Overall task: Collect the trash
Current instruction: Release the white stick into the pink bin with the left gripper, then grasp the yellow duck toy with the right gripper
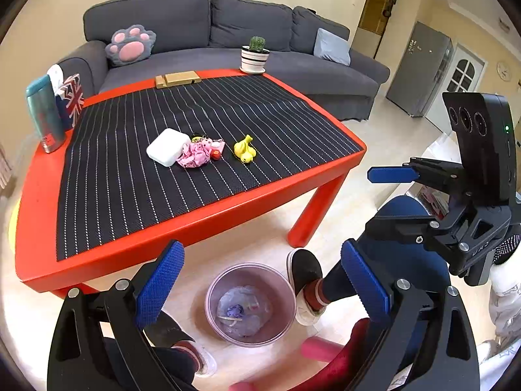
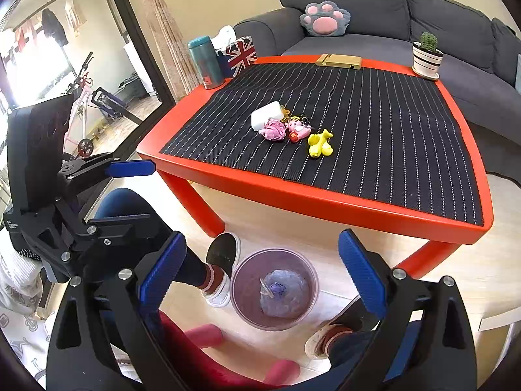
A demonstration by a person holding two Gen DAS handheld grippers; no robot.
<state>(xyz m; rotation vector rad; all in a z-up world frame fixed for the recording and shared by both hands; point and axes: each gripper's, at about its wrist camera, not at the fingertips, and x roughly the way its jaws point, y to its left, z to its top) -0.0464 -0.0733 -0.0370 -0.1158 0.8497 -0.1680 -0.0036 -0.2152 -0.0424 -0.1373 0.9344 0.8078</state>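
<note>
Left gripper (image 1: pixel 260 280): jaws spread wide, holding nothing, poised above the floor in front of the red table (image 1: pixel 195 224).
Right gripper (image 2: pixel 260 270): jaws likewise apart and empty, beside the left one.
Bin (image 1: pixel 250 304): translucent, on the floor directly below and between both pairs of fingers, a bagged bundle inside.
Trash: a crumpled pink wrapper (image 1: pixel 193 156) lies mid-table on the striped mat (image 1: pixel 136 169), well beyond both grippers, touching a white box (image 1: pixel 167 146).
Nearby: pink keychain toy (image 2: pixel 298 127), yellow toy (image 1: pixel 245 150).

crumpled pink paper (image 1: pixel 192 157) on table, translucent bin (image 1: pixel 250 304) on floor
</note>
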